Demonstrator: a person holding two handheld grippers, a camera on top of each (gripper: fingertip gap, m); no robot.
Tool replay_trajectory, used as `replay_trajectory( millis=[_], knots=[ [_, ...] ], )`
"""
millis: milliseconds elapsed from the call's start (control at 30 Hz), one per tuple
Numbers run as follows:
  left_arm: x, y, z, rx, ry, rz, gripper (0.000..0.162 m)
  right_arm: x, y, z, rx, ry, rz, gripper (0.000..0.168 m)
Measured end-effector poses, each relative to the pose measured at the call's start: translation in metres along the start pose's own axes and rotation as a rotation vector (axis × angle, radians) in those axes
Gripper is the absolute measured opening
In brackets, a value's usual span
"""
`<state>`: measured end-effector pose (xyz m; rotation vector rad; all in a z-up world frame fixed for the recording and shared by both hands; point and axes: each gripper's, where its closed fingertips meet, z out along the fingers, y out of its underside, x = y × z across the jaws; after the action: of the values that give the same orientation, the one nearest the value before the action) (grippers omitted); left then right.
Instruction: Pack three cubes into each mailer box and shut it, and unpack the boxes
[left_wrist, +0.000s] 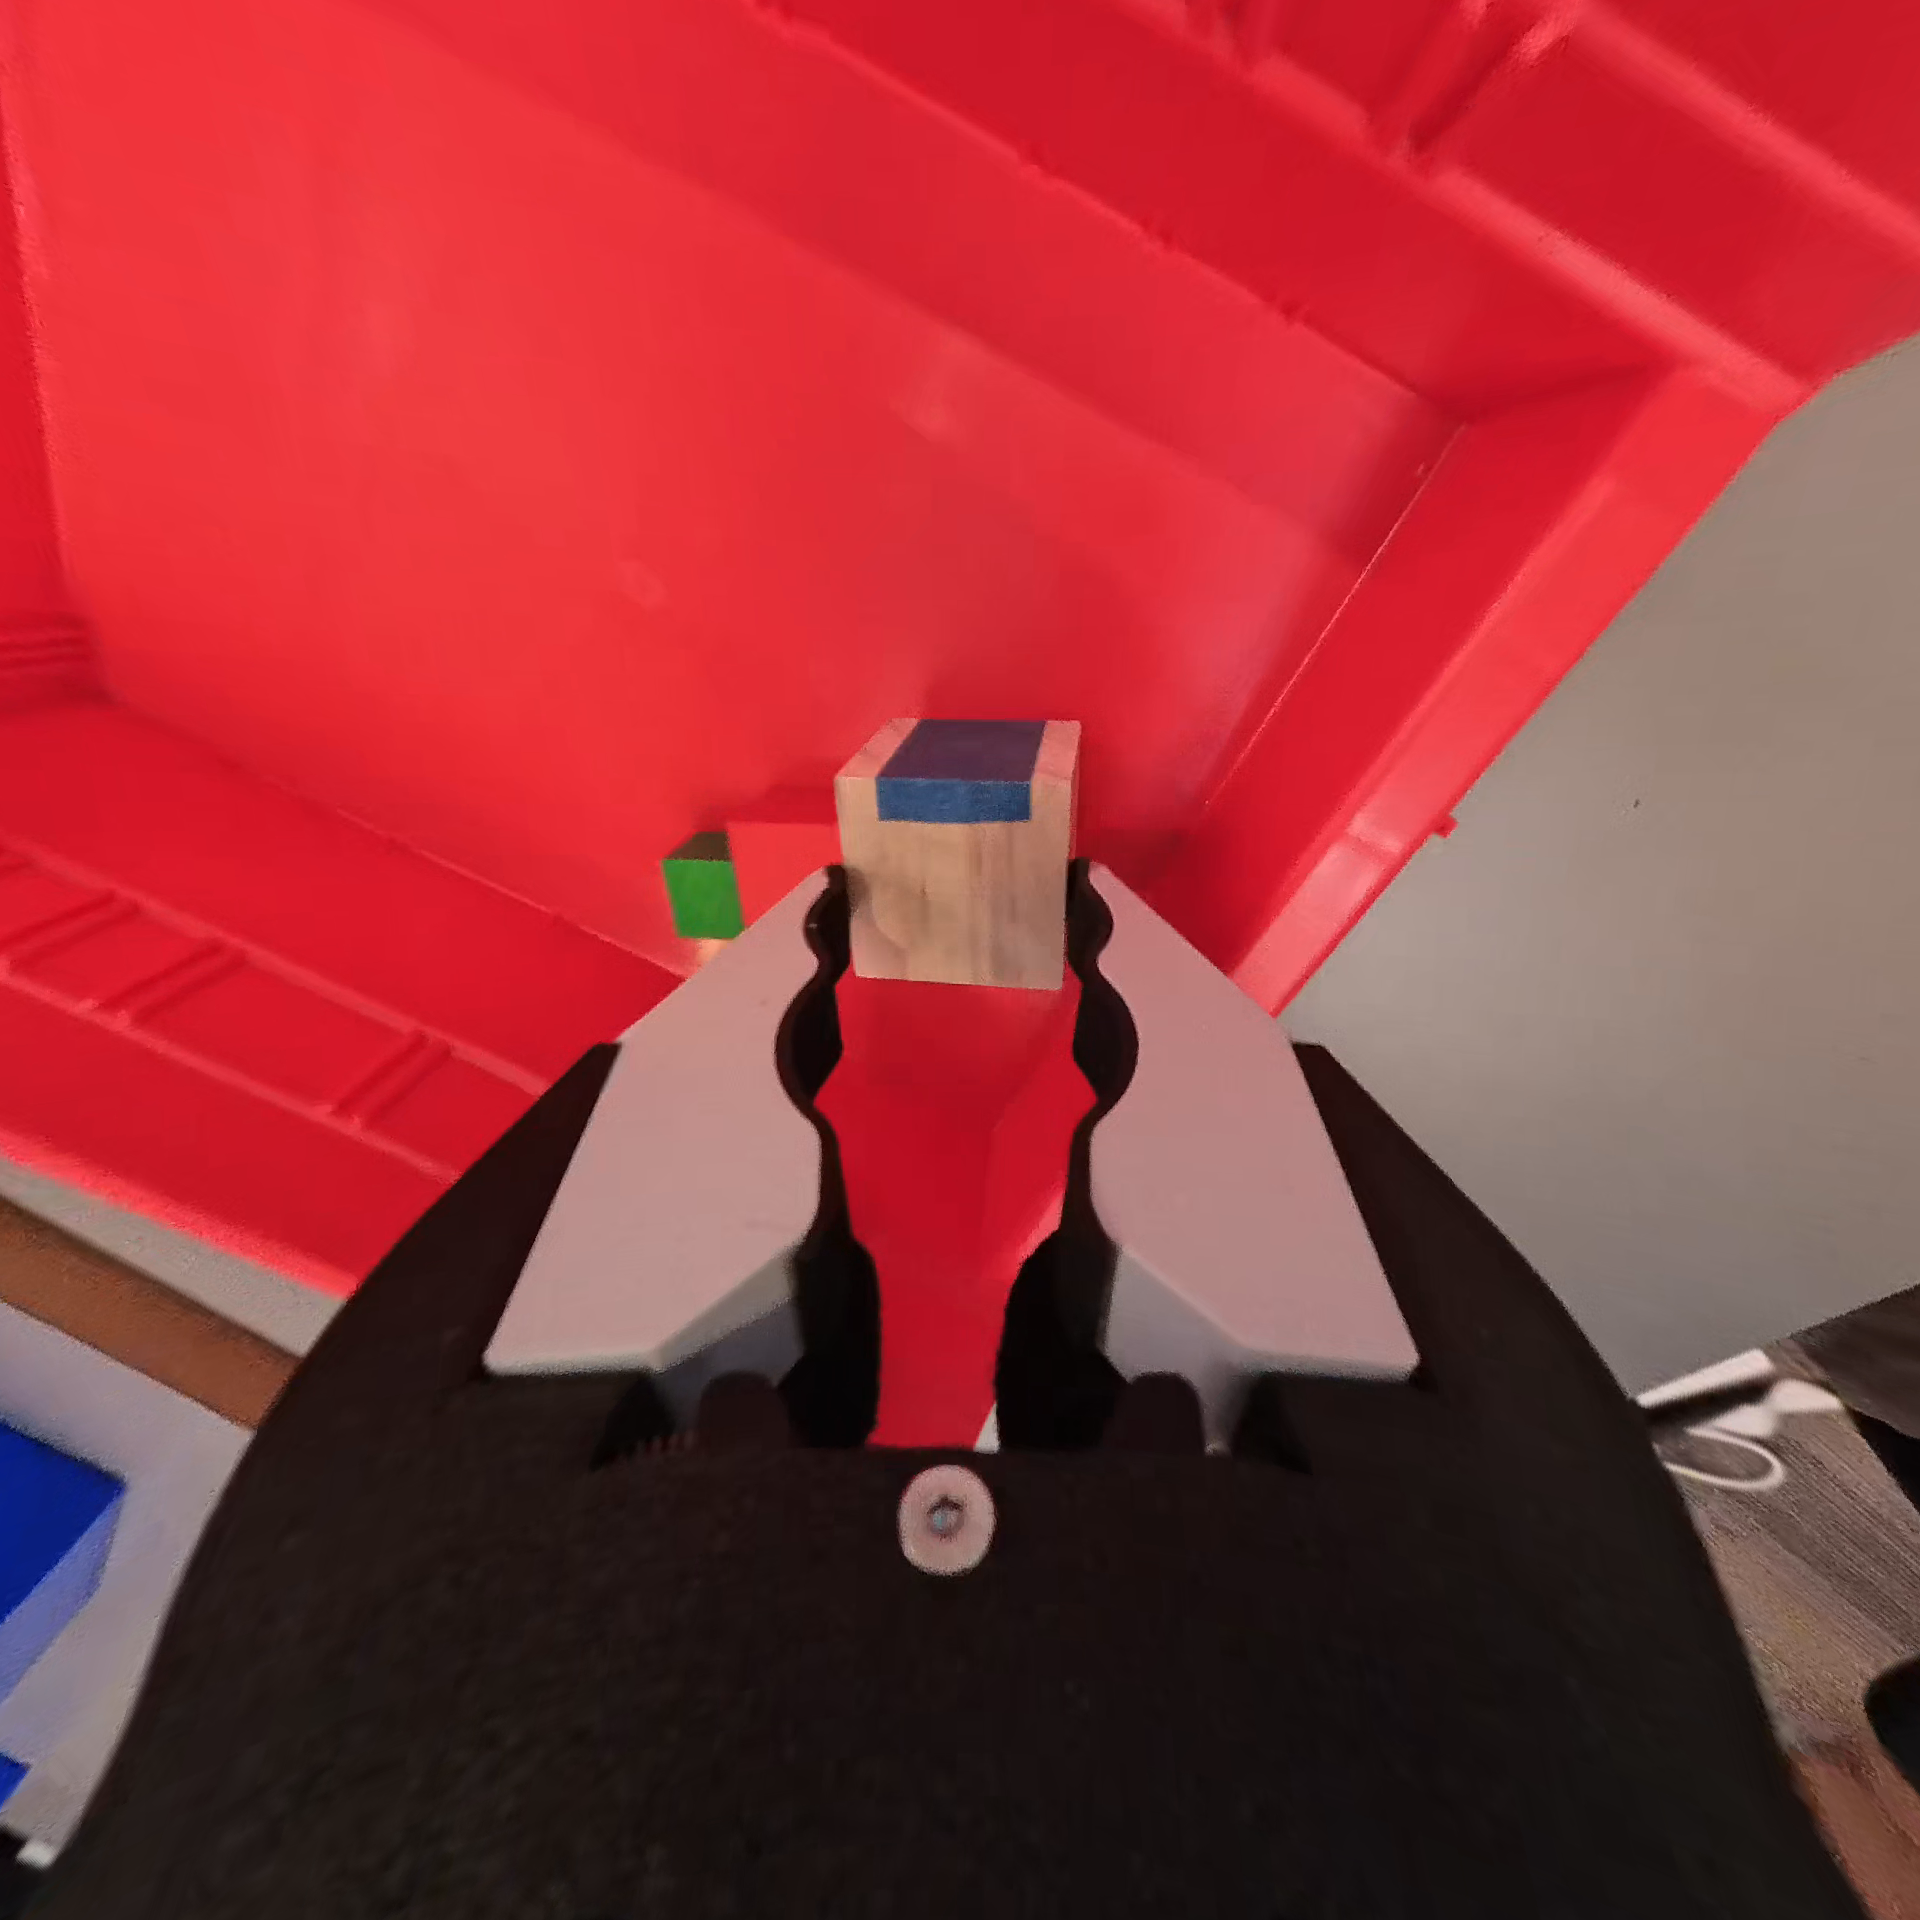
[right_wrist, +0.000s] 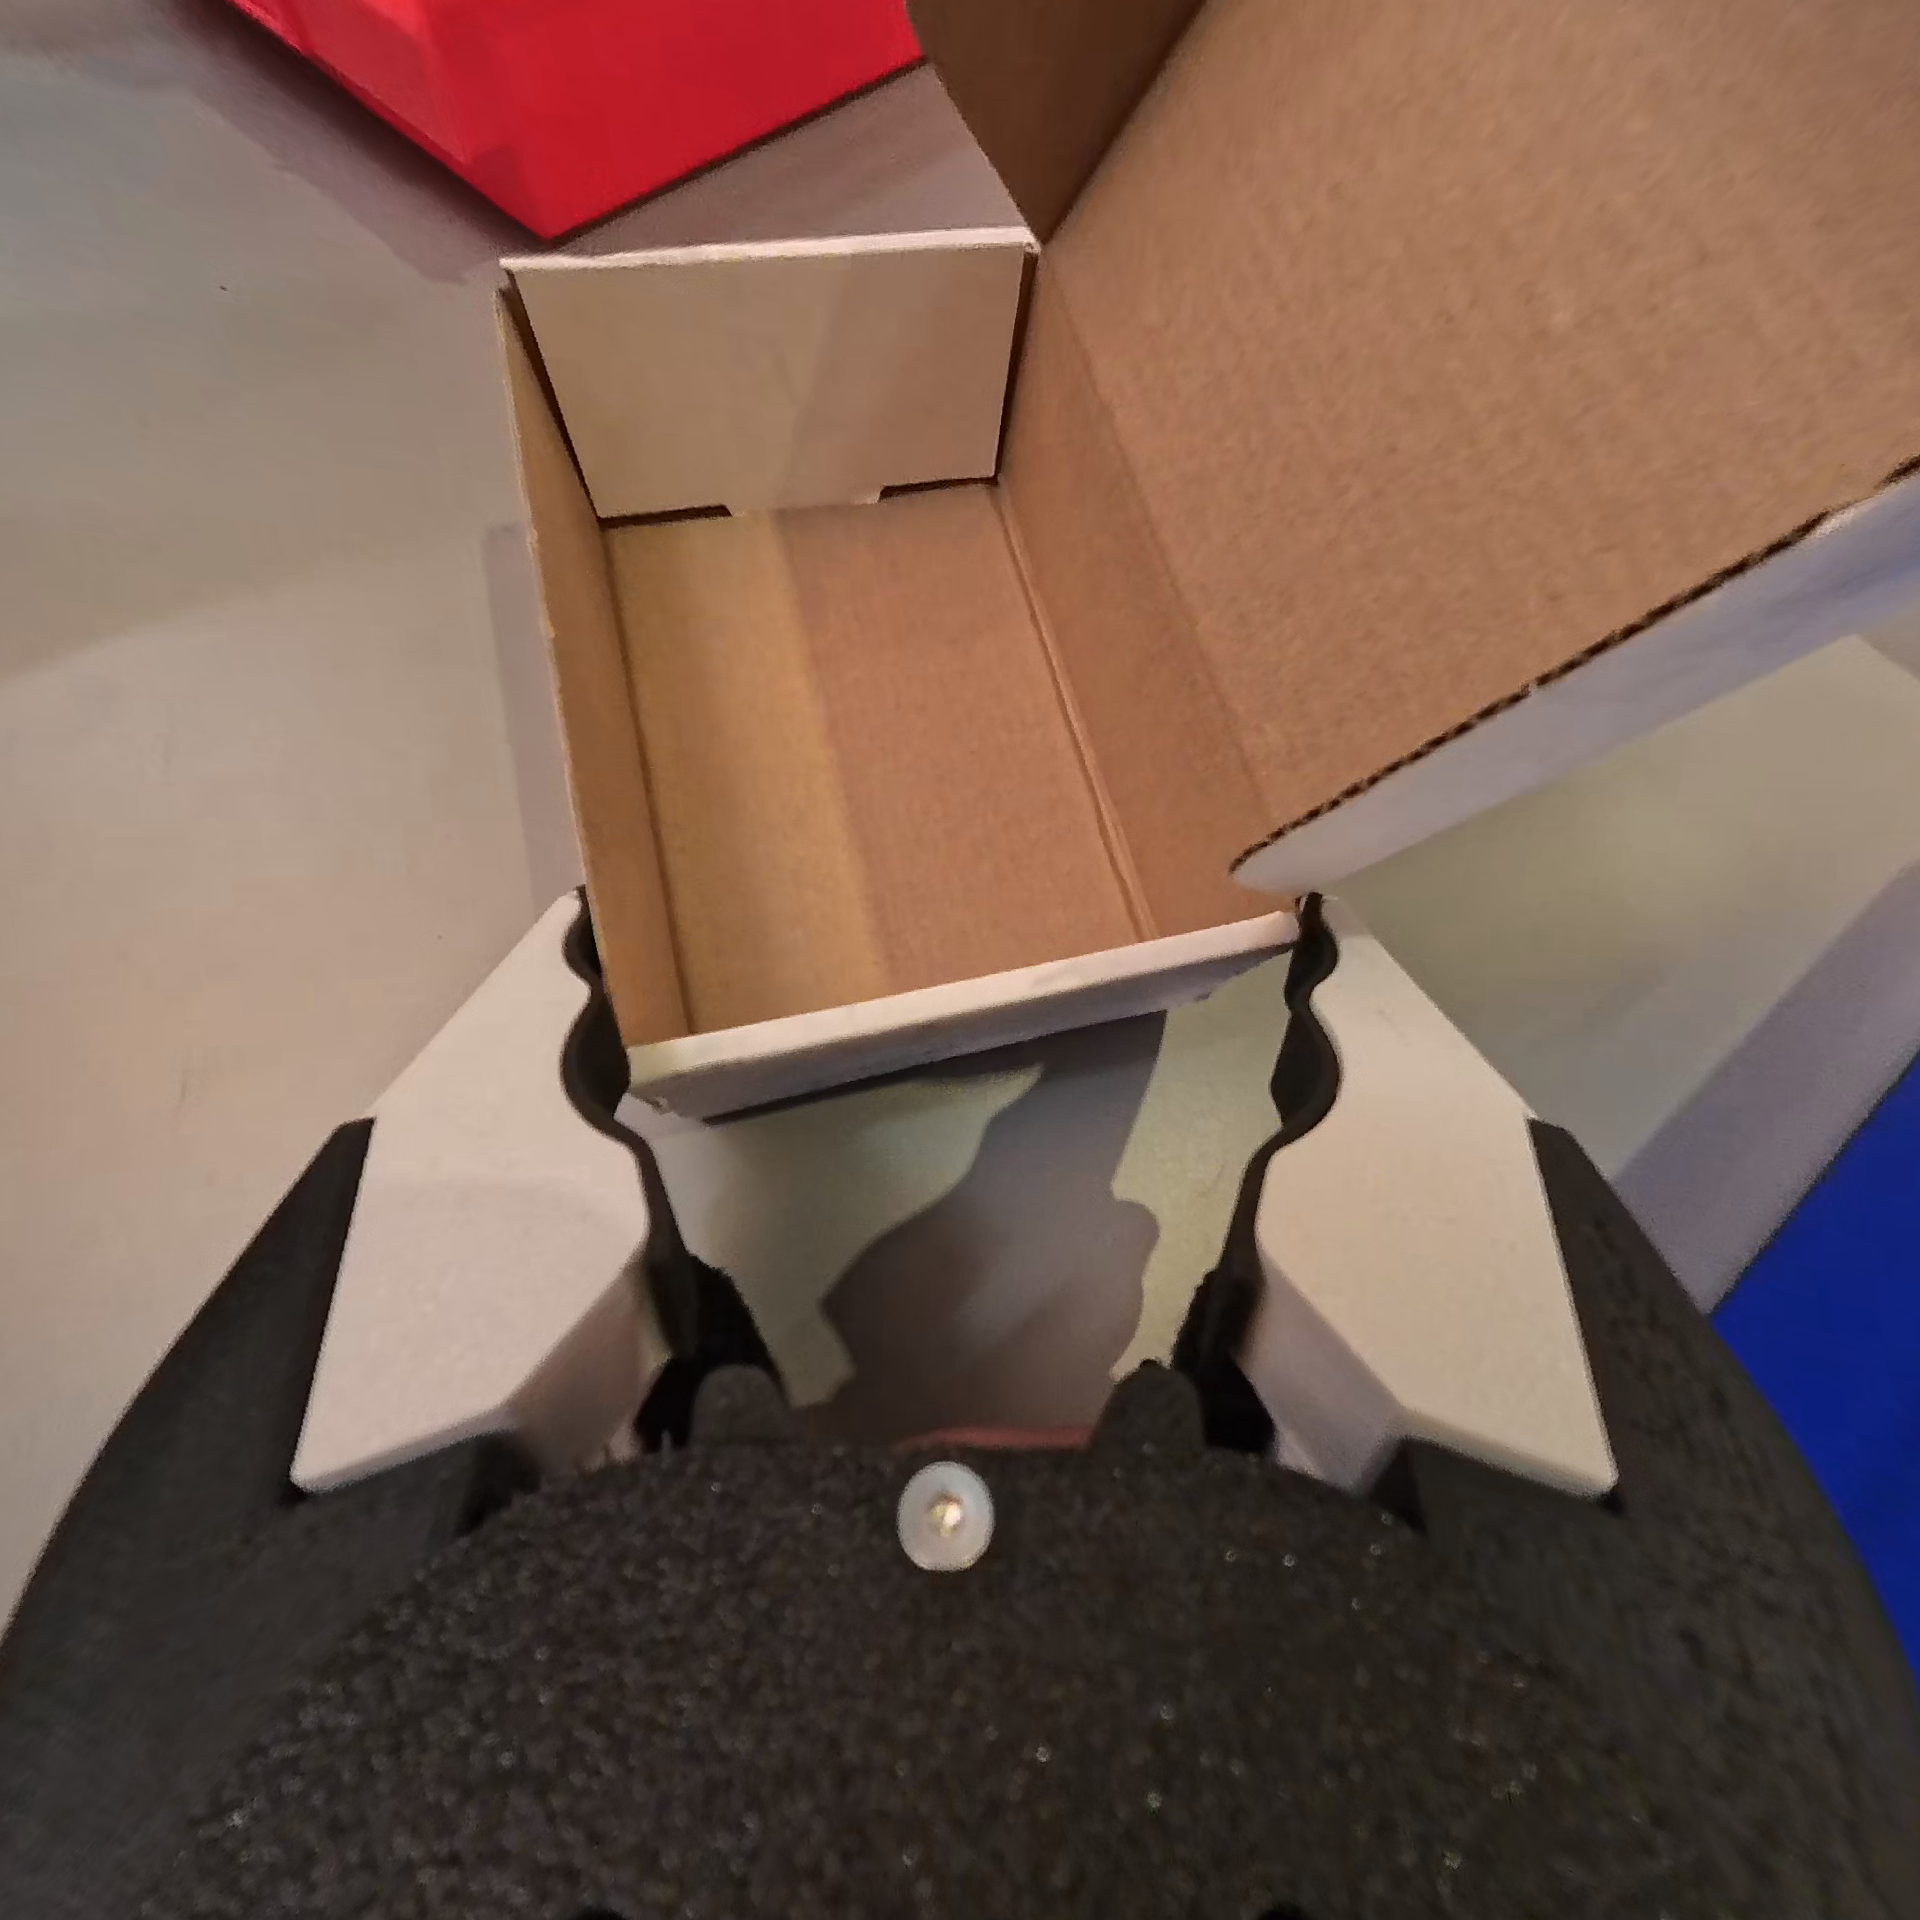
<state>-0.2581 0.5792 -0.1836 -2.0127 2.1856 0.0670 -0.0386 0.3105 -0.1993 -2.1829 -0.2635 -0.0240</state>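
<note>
1. The left gripper (left_wrist: 958, 883) is clamped on a wooden cube (left_wrist: 956, 873), pinched at its two sides right at the fingertips. The cube is pale bare wood with a blue painted strip across its top face and over the front edge (the grain shows plainly on the side facing the camera).
2. Beyond and beneath that gripper sits a red plastic bin (left_wrist: 623, 416) with ribbed walls; the held cube hangs over the bin's inside.
3. Just left of the fingertips, a green cube (left_wrist: 704, 885) lies in the bin, partly hidden by the left finger.
4. The right gripper (right_wrist: 940, 925) is spread wide, its fingertips either side of the near end of a mailer box (right_wrist: 862, 727). Whether they touch the walls I cannot tell.
5. The box is white outside and brown cardboard inside, with nothing in it; its lid (right_wrist: 1455, 364) stands up on the gripper's right.
6. It rests on a grey table (right_wrist: 260, 623), the bin's corner ahead and to the left.
</note>
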Motion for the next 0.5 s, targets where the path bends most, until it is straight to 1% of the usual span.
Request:
replay_trajectory(
  millis=[100,167,233,300,400,500],
  knots=[
    [-0.004,-0.017,-0.034,0.094,-0.062,0.025,0.040,-0.001,0.000,0.000,0.002,-0.004,-0.003,0.127],
    [0.010,-0.046,-0.068,0.232,-0.062,0.078,0.040,-0.002,-0.001,0.000,0.003,-0.008,-0.007,0.127],
    [0.046,-0.081,-0.101,0.379,-0.025,0.178,0.040,-0.004,-0.001,0.000,0.004,-0.015,-0.011,0.127],
    [0.090,-0.111,-0.119,0.462,-0.002,0.312,0.040,-0.005,-0.002,0.001,0.004,-0.017,-0.014,0.127],
    [0.147,-0.144,-0.120,0.475,-0.021,0.486,0.040,-0.005,-0.002,0.001,0.000,-0.016,-0.016,0.127],
    [0.187,-0.169,-0.099,0.435,-0.011,0.592,0.040,-0.005,-0.002,0.001,0.001,-0.014,-0.015,0.127]
  ],
)
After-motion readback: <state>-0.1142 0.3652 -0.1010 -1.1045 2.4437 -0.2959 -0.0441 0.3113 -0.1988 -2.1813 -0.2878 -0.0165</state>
